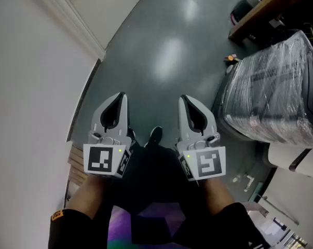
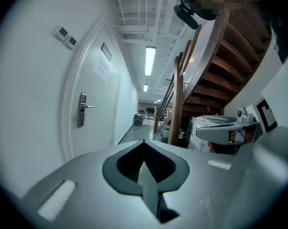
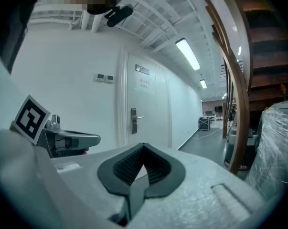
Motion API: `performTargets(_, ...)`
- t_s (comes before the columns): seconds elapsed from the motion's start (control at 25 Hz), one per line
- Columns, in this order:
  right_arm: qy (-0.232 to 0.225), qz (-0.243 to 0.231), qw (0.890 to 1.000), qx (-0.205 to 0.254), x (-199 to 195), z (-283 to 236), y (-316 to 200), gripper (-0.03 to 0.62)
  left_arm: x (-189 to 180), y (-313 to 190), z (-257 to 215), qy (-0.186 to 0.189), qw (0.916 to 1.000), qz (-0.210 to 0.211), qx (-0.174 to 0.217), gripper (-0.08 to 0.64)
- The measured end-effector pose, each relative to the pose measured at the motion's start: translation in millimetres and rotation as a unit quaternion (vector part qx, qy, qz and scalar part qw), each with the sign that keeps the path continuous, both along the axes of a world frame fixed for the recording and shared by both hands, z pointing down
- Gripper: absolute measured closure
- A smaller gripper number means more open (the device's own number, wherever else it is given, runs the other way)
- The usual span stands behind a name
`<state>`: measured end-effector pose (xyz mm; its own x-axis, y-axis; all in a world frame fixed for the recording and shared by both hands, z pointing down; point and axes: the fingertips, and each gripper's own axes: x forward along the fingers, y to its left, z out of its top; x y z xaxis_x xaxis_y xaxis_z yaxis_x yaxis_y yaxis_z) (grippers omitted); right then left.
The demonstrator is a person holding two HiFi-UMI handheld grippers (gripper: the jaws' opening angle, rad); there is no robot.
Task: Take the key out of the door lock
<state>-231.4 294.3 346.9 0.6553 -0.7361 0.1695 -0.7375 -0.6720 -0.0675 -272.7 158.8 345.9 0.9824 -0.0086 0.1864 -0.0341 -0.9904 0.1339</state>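
Note:
A white door [image 2: 98, 104] with a metal lock plate and lever handle [image 2: 81, 109] stands in the left wall of a corridor; the same lock plate [image 3: 133, 120] shows in the right gripper view. The key is too small to make out. Both grippers are held side by side at waist height, well short of the door. My left gripper [image 1: 121, 95] is shut with nothing in it. My right gripper [image 1: 183, 98] is also shut and empty. In each gripper view the jaws meet at a point.
A grey floor [image 1: 166, 51] runs ahead along the white wall [image 1: 26, 77]. A plastic-wrapped bundle [image 1: 275, 92] stands at the right under a wooden staircase [image 2: 215, 66]. A wooden post [image 3: 237, 113] rises at the right. Light switches [image 2: 65, 36] sit beside the door frame.

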Motion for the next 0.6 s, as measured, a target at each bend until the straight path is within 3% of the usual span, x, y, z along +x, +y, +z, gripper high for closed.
performTargets(0.32,0.007,-0.013,1.0,-0.022,-3,-10,-18,0.603,-3,-3,7,0.001,0.9999,-0.001,-0.011,0.541)
performTargets(0.6,-0.012,-0.015,1.0,-0.007,1,-7,-17,0.6,6,7,2,0.01,0.9999,0.003,-0.007,0.541)
